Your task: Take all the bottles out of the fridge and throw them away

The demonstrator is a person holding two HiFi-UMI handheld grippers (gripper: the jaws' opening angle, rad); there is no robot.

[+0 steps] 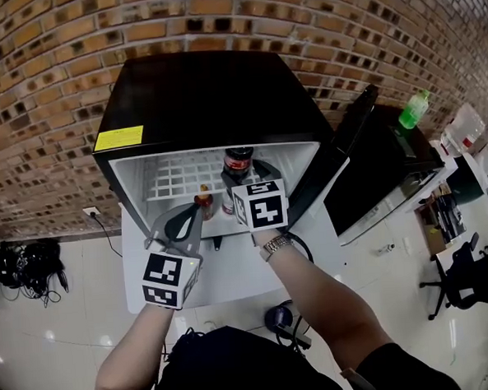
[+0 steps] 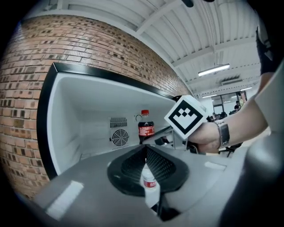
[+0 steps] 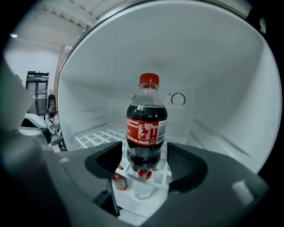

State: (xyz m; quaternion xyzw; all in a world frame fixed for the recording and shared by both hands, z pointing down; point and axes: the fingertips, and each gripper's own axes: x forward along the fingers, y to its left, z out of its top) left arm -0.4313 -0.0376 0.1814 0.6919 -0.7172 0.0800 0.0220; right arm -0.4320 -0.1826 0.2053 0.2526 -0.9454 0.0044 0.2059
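the right gripper (image 3: 146,153) sits inside the open black mini fridge (image 1: 205,93). its jaws are spread wide on either side of the dark cola bottle with a red cap and red label (image 3: 147,128). a gap shows between each pad and the plastic, so nothing is gripped yet. the cola bottle stands upright on the white wire shelf (image 1: 177,178), toward the back of the fridge. the left gripper (image 2: 145,150) hangs at the fridge mouth with its jaws together at the tips, holding nothing. through the slit between them shows a small clear bottle with a red label (image 2: 150,181), on a lower level. near it in the head view is a small bottle with an orange cap (image 1: 203,202).

the step in hand looks like closing on the cola bottle. to do it well, i would centre the bottle between the pads so neither nudges it first. then close squarely on the straight part of the body rather than the tapering shoulder. lift it clear of the wires before drawing back, since its base could catch the shelf and tip. the two small bottles are left for after.
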